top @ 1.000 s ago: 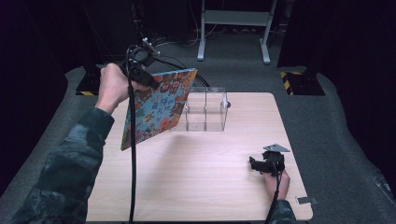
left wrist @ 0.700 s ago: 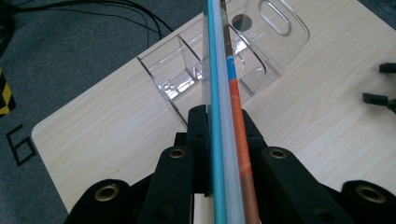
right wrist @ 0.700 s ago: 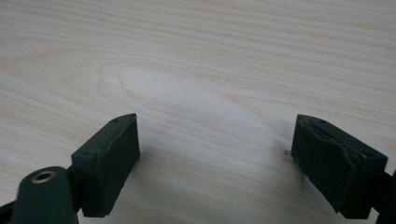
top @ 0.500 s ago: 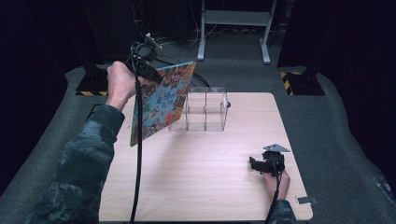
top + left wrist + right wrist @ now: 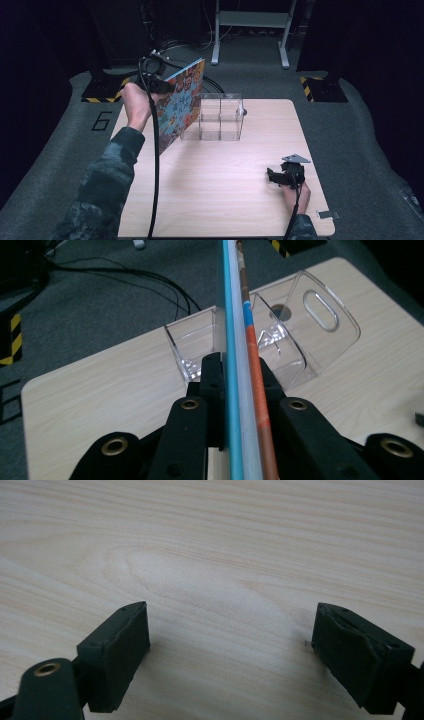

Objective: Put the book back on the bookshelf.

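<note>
Left gripper [image 5: 235,390] jaws clamped on book [image 5: 181,107] edge – right gripper [image 5: 232,655] jaws wide, empty.

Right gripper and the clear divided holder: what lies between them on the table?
Nothing: in the high view, bare wooden table separates the right gripper from the clear holder.

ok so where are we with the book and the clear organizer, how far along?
Done: the book is picked up, clamped edge-on in the left gripper and held tilted above the table. In hand: it is lined up over the clear divided organizer but not yet in a slot. Left: lower it into a compartment and let go. The right gripper rests open on the table, holding nothing.
</note>
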Action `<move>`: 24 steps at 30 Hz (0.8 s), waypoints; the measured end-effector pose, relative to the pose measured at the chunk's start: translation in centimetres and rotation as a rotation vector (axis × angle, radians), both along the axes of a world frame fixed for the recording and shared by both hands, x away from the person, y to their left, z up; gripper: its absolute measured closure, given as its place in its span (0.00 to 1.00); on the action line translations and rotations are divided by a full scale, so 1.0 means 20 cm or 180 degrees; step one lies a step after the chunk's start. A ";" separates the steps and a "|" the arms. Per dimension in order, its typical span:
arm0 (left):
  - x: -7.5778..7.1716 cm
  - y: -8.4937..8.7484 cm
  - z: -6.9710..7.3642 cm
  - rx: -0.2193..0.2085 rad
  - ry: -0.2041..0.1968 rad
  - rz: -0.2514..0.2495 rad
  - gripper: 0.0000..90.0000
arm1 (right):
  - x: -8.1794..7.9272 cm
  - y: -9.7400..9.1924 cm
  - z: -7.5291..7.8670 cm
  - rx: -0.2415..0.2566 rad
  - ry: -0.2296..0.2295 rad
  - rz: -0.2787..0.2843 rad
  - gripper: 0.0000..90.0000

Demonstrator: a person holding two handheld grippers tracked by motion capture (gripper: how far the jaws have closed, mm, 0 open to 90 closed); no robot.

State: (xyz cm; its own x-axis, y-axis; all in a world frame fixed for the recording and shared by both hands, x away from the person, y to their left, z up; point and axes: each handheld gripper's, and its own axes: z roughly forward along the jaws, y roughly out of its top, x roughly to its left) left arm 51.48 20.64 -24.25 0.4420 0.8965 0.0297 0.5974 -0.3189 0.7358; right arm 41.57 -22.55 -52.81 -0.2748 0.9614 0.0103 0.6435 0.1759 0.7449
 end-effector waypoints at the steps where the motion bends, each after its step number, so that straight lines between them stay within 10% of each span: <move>1: 0.00 0.00 0.00 0.0000 0.0000 0.0000 0.90 | 0.00 0.00 0.00 0.0001 0.0000 0.0000 0.16; 24: -0.07 0.05 -0.38 -0.0798 -0.0349 0.0679 0.90 | 0.00 0.00 0.00 0.0003 -0.0002 -0.0026 0.17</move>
